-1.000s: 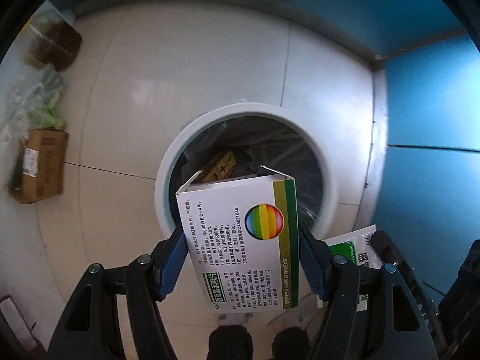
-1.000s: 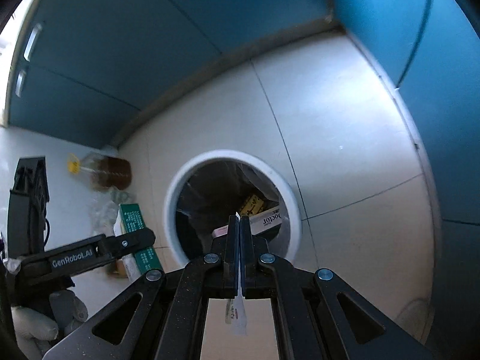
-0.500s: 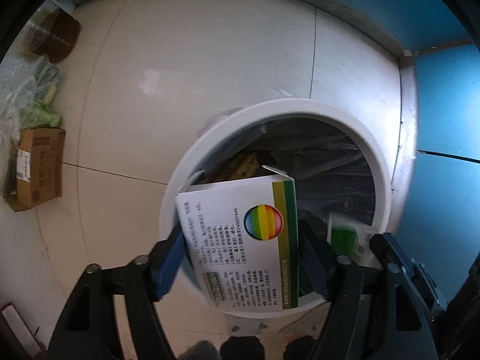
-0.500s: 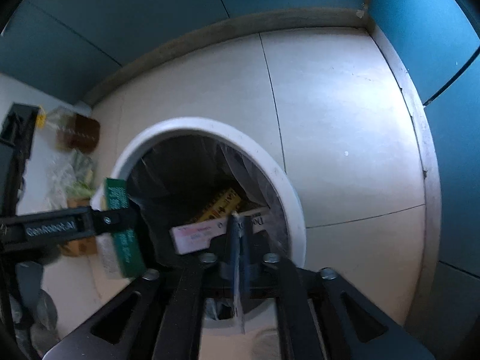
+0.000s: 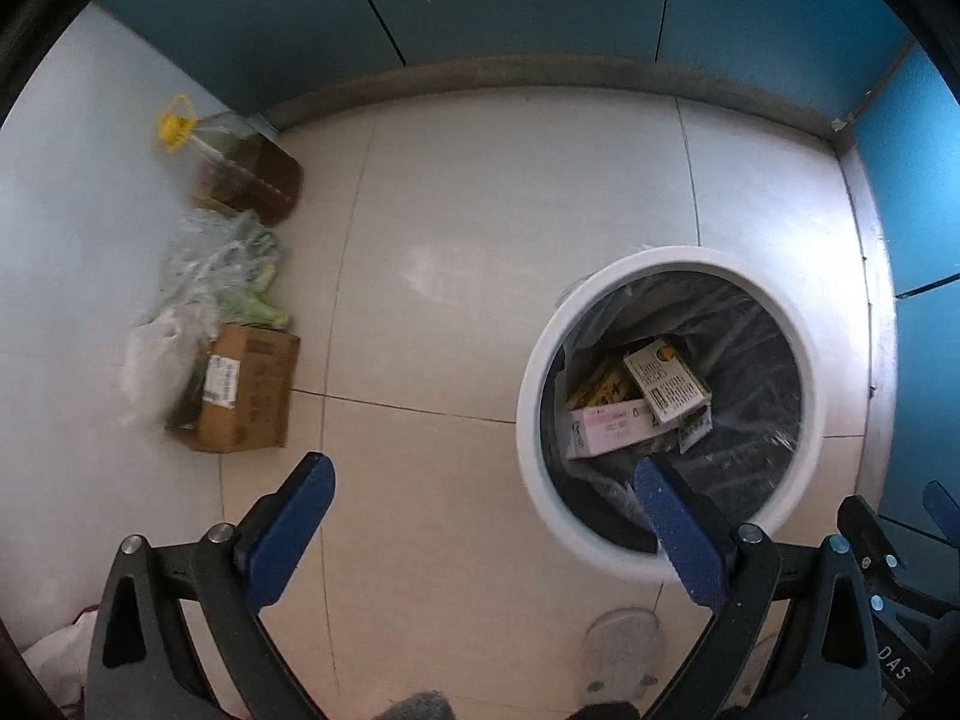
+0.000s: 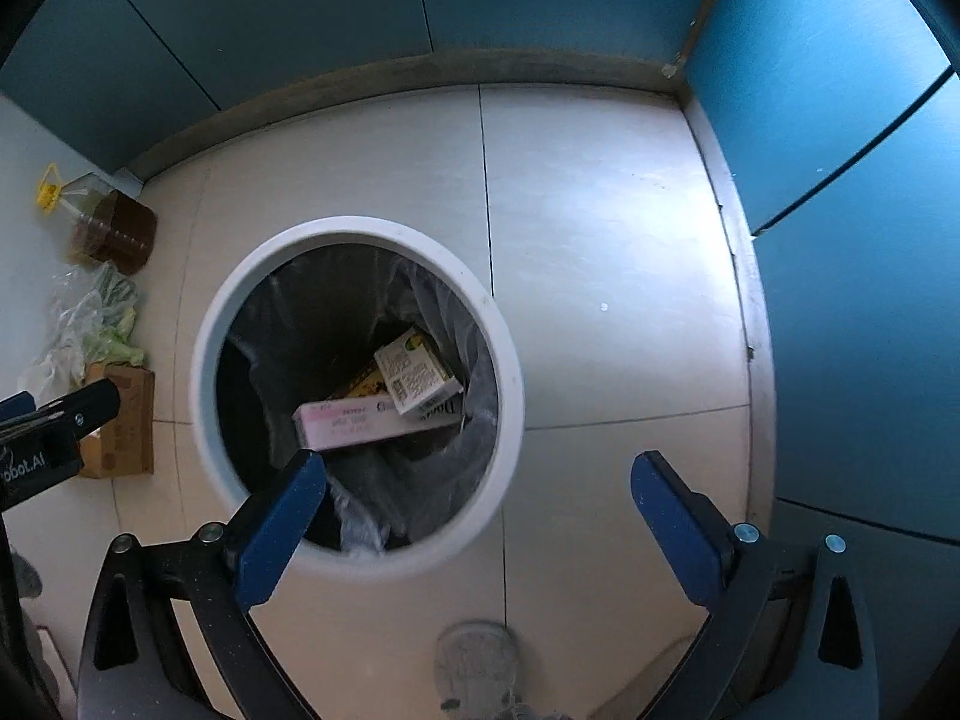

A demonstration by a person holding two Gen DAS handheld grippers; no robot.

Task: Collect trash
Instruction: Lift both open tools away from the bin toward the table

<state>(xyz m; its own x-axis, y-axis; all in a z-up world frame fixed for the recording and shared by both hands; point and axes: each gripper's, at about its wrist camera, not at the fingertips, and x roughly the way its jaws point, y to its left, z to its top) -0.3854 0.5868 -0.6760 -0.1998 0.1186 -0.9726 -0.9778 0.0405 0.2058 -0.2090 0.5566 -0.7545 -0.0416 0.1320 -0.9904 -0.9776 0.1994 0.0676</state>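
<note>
Inside the bin (image 6: 504, 360), the medicine box (image 6: 417, 381) lies tilted across the pink carton (image 6: 351, 423); the left gripper (image 5: 480, 510) and right gripper (image 6: 477, 504) gape wide, empty.

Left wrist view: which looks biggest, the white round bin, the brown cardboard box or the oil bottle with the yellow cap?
1. White round bin
2-3. Brown cardboard box and oil bottle with the yellow cap look alike; the bottle lies farther, so unsure.

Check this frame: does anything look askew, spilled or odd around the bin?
Nothing spilled. The boxes lie jumbled inside the lined bin, as expected. The only clutter is by the left wall: an oil bottle lying on its side, a plastic bag of greens and a cardboard box. Both tongs are open, empty.
</note>
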